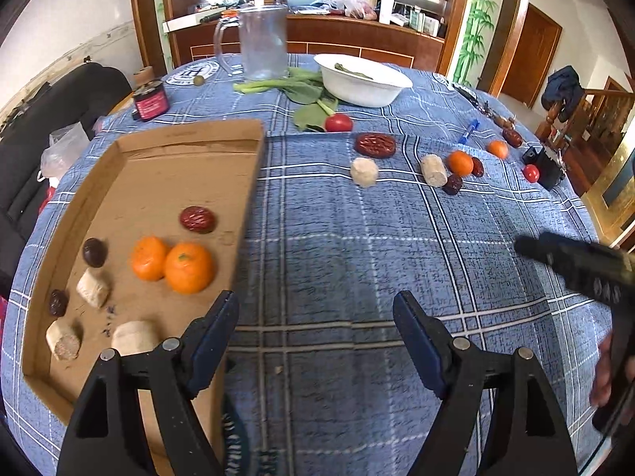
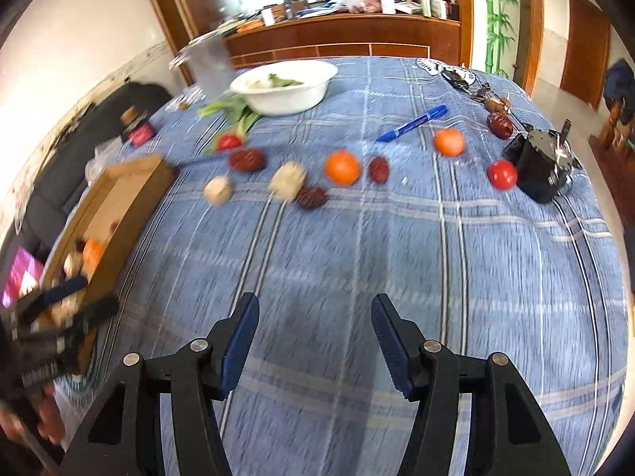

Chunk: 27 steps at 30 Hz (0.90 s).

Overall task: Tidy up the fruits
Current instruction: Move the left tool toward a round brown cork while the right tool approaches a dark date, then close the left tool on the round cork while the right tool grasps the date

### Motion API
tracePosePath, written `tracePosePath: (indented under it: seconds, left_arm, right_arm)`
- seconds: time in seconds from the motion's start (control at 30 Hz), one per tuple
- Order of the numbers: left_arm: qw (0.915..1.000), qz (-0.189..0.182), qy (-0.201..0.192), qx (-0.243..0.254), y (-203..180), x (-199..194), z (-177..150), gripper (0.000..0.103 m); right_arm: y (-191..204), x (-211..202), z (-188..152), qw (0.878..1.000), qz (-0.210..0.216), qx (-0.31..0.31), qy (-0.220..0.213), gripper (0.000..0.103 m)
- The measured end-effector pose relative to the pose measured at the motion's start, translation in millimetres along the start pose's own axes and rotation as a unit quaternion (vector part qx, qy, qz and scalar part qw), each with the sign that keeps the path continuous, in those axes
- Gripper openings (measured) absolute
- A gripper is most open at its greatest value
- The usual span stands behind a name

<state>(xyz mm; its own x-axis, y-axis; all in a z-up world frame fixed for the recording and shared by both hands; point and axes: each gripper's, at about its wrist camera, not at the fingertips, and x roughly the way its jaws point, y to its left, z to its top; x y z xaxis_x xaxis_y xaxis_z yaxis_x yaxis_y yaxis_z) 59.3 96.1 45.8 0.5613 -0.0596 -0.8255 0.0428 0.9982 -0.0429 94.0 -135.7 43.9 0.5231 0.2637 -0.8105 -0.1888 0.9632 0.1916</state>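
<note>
A shallow cardboard tray [image 1: 190, 135] lies at the table's left and holds two oranges [image 1: 188, 266], red dates [image 1: 197, 219] and several pale corn pieces [image 1: 93, 287]. Loose on the blue plaid cloth are an orange [image 2: 342, 166], another orange [image 2: 448, 141], dates [image 2: 246, 159], pale pieces [image 2: 287, 181] and small tomatoes [image 2: 502, 173]. My left gripper [image 1: 315, 309] hangs open over bare cloth beside the tray's right wall. My right gripper [image 2: 314, 311] is open over bare cloth, well short of the loose fruit. Nothing sits between either pair of fingers.
A white bowl [image 1: 365, 79] with greens, leafy stalks [image 1: 305, 95], a clear jug [image 1: 262, 41] and a dark jar [image 1: 150, 99] stand at the far side. A blue marker [image 2: 412, 123] and a black device [image 2: 541, 166] lie at the right. A hand shows at each view's edge.
</note>
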Motion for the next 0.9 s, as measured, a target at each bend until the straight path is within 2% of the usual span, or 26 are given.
tracePosePath:
  seconds: [0.13, 0.23, 0.43, 0.5, 0.57, 0.7, 0.9]
  left_arm:
    - [0.9999, 0.011, 0.007, 0.01, -8, 10, 11, 0.079]
    - [0.9996, 0.02, 0.01, 0.017, -11, 16, 19, 0.079]
    - [0.9991, 0.029, 0.017, 0.026, -11, 29, 34, 0.079]
    - [0.9987, 0.035, 0.02, 0.03, -13, 36, 39, 0.079]
    - [0.9984, 0.039, 0.023, 0.033, -15, 43, 44, 0.079]
    - [0.9985, 0.036, 0.031, 0.026, -20, 59, 58, 0.079]
    - [0.999, 0.027, 0.033, 0.012, -31, 85, 82, 0.079]
  right_arm:
    - [-2, 26, 26, 1.0, -0.003, -0.027, -0.006, 0.063]
    - [3, 50, 38, 0.998, 0.012, -0.058, -0.001, 0.063]
    - [7, 79, 52, 0.994, 0.029, -0.102, -0.001, 0.063]
    - [7, 82, 57, 0.993, 0.039, -0.11, -0.002, 0.057]
    - [8, 84, 60, 0.991, 0.049, -0.125, -0.003, 0.03]
    - [6, 80, 59, 0.99, 0.045, -0.135, -0.007, 0.03]
    - [-10, 62, 51, 0.993, 0.069, -0.092, -0.014, 0.03]
